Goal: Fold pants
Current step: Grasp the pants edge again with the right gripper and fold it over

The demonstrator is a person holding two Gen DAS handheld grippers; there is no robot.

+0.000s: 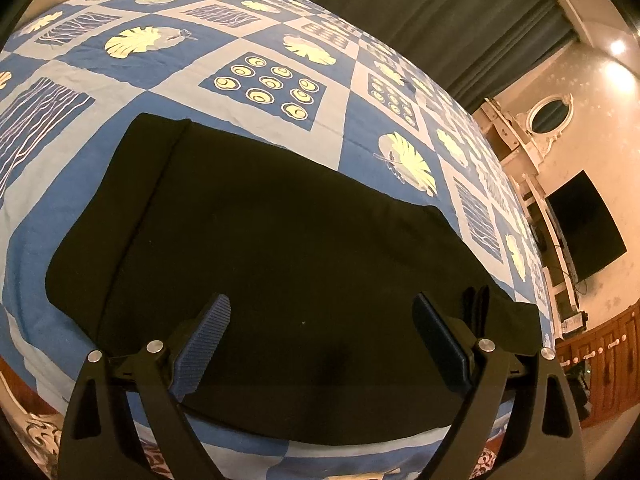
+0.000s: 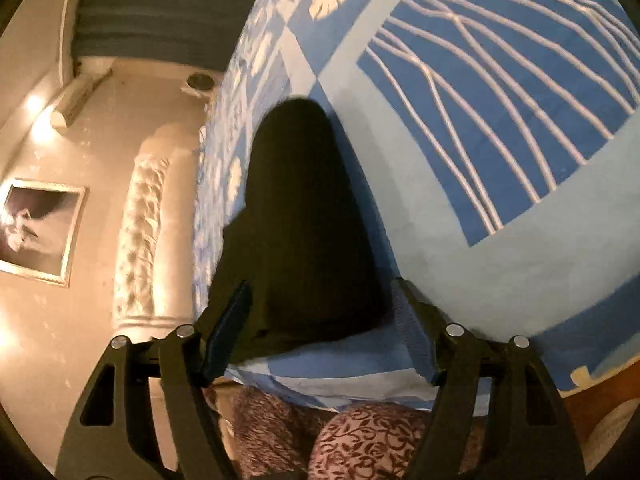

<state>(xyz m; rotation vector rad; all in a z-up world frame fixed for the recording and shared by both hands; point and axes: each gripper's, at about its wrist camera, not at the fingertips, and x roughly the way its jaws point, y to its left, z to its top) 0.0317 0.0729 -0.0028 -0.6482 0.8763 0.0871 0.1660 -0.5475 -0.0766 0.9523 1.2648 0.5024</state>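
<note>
Both grippers, left gripper [image 1: 322, 334] and right gripper [image 2: 322, 320], hang wide and hold nothing above the black pants [image 1: 256, 240], which lie on the bed [image 1: 352, 128] already folded into a flat block, so I judge little is left.

left tool [image 1: 322, 340]: two matte black linkage arms on each side, each with a triangular cut-out near the base
left tool pads [image 1: 204, 350]: blue, finely ribbed rubber-like faces, long and flat with rounded tips, set in black holders
left tool fasteners: four round silver pivot pins, two on each side, at the arm ends
right tool [image 2: 322, 330]: same black arms with triangular cut-outs
right tool pads [image 2: 414, 338]: blue ribbed faces; the other one lies in shadow and looks darker
right tool fasteners: four round silver pivot pins
</note>
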